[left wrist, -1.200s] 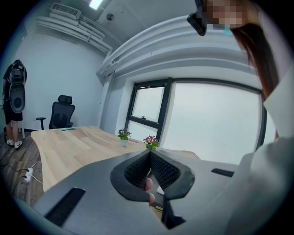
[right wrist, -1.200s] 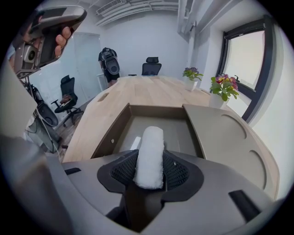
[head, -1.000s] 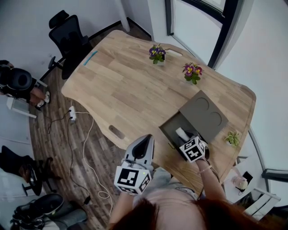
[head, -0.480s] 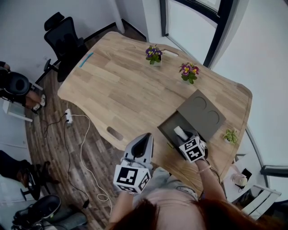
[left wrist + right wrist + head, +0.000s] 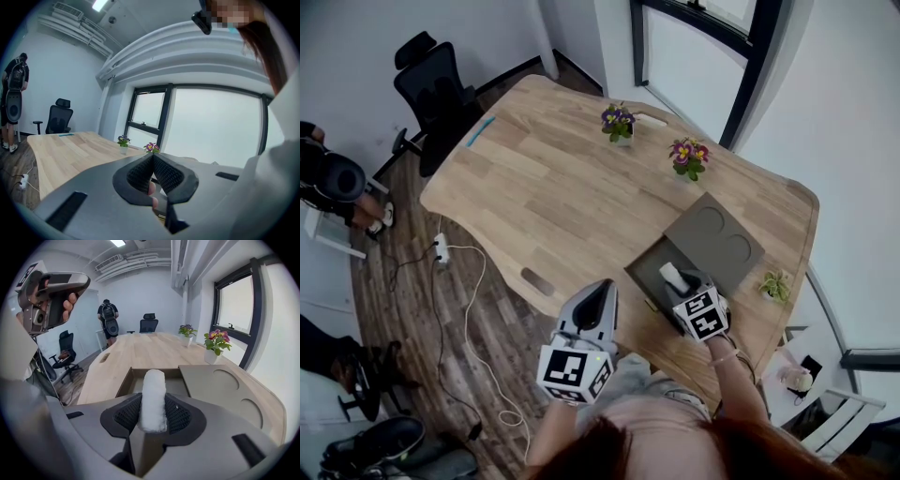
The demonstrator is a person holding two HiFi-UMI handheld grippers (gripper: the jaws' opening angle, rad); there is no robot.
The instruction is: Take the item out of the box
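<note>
An open grey box lies on the wooden table's near right part, its lid lying flat behind it. My right gripper is over the box's near end, shut on a white fluffy roll. In the right gripper view the roll stands between the pads, pressed from both sides, above the box's hollow. My left gripper is held off the table's near edge, jaws together. Its tips meet in the left gripper view, with nothing between them.
Two small flower pots stand at the table's far side and a small green plant near its right edge. A black office chair stands at the far left end. A person stands beyond the table. Cables lie on the floor.
The head view has drifted slightly. My right gripper stays on the white roll over the box, and the left gripper has not moved.
</note>
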